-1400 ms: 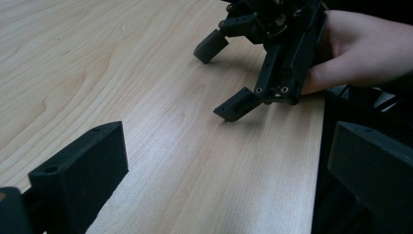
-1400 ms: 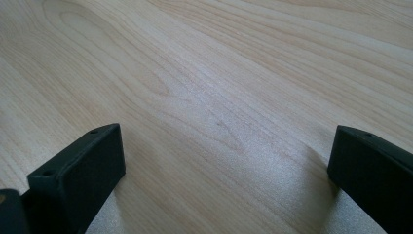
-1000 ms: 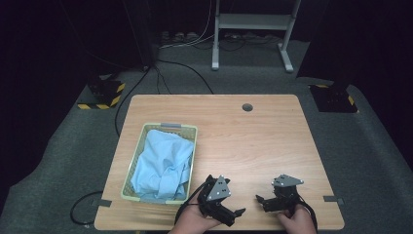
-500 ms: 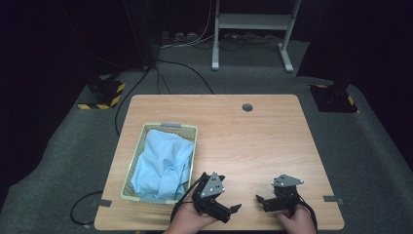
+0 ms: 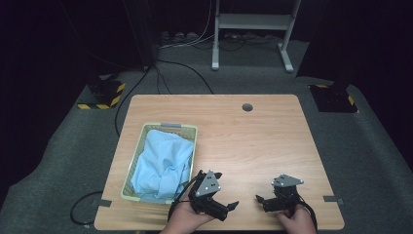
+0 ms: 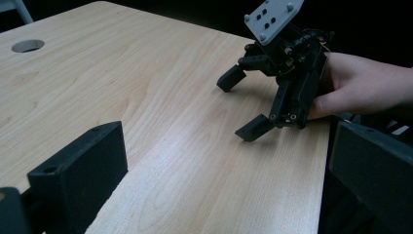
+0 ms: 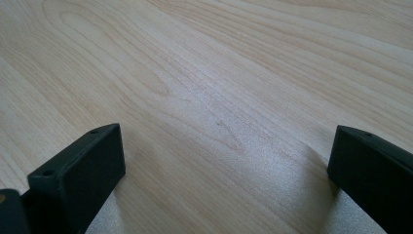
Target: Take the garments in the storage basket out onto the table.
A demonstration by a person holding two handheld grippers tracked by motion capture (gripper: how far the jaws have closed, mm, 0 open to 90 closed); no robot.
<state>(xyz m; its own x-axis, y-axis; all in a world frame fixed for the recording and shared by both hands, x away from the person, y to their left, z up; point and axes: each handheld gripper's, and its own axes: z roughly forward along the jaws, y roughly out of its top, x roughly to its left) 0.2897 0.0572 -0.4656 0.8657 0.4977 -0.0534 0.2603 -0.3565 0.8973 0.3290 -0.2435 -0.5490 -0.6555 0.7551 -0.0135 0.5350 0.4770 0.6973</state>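
Dark grey carpet (image 5: 63, 146) lay all around your pale wooden tabletop (image 5: 253, 141), and a white metal stand (image 5: 253, 22) stood on the floor beyond the far edge, with black cables near it. Two black boxes with yellow and black stripes sat on the carpet, one off each far corner. A small round hole (image 5: 247, 107) was in the tabletop near its far edge. A green basket (image 5: 146, 141) sat on the left part of the tabletop, and a light blue cloth (image 5: 160, 163) was bunched up inside it, filling most of it. You held both claws low at the near edge. Your left claw (image 5: 221, 207) was just beside the basket's near right corner and pointed to the right, toward your other hand; its two black jaws were wide apart with nothing between them. Your right claw (image 5: 263, 201) was well apart from the basket and pointed left, toward the left claw. In the left gripper view you could see the right claw (image 6: 246, 105) with your right hand (image 6: 363, 87) behind it. Its jaws were apart too and held nothing, with bare wood under them.
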